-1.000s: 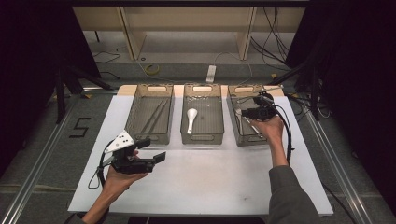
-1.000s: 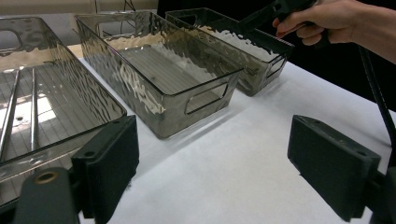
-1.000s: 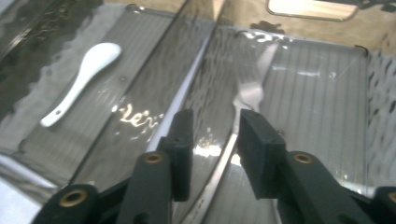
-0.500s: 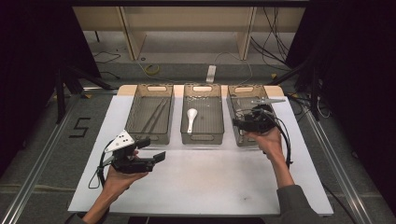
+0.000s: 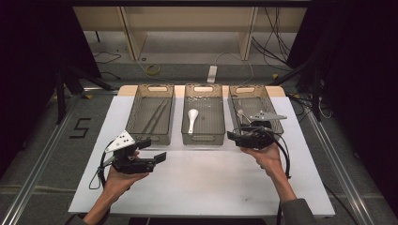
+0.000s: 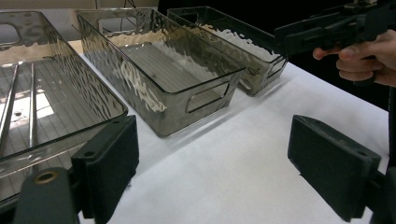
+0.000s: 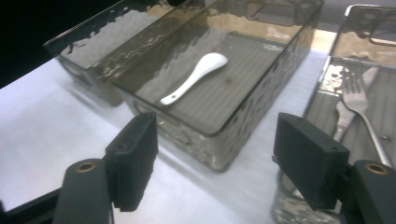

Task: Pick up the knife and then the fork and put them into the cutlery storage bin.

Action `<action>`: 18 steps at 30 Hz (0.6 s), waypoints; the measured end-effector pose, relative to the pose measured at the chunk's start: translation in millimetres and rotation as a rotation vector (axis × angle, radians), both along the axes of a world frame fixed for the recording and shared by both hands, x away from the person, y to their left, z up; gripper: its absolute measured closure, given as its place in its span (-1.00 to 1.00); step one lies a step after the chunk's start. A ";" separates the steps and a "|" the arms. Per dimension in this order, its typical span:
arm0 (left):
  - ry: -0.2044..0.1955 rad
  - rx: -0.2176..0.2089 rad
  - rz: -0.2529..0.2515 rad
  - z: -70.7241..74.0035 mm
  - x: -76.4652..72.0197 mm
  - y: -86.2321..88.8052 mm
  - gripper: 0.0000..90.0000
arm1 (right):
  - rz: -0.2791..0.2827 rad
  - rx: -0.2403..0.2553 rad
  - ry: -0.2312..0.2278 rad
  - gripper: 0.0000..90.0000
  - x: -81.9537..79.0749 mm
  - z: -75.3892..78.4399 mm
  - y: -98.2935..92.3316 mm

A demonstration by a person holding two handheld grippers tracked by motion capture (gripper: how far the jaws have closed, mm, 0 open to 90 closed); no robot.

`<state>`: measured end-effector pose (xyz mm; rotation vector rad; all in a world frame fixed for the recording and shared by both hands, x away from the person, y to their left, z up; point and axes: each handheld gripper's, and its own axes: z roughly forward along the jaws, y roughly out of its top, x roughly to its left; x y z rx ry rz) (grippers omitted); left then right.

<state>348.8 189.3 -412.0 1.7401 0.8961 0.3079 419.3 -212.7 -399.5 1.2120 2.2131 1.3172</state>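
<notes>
Nearest the camera, two hands reach in over a white table (image 5: pixel 197 183) from its near edge. The left gripper (image 5: pixel 157 158) hovers just in front of the left bin (image 5: pixel 151 117), its jaws spread wide with nothing between them. The right gripper (image 5: pixel 233 136) hangs at the near end of the right bin (image 5: pixel 256 110), pointing toward the middle bin (image 5: pixel 203 119); its jaws are also released and empty. Beyond the grippers, three smoky clear bins stand side by side across the table. The left bin holds a pair of thin metal chopsticks (image 5: pixel 156 116). The middle bin holds a white spoon (image 5: pixel 192 119), lying flat. The right bin holds a metal fork (image 7: pixel 357 105).
</notes>
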 end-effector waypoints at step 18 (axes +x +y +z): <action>0.002 -0.005 -0.019 0.4 -3.1 -0.2 -0.64 | 0.064 0.087 -0.054 -0.39 -41.3 -6.1 -4.2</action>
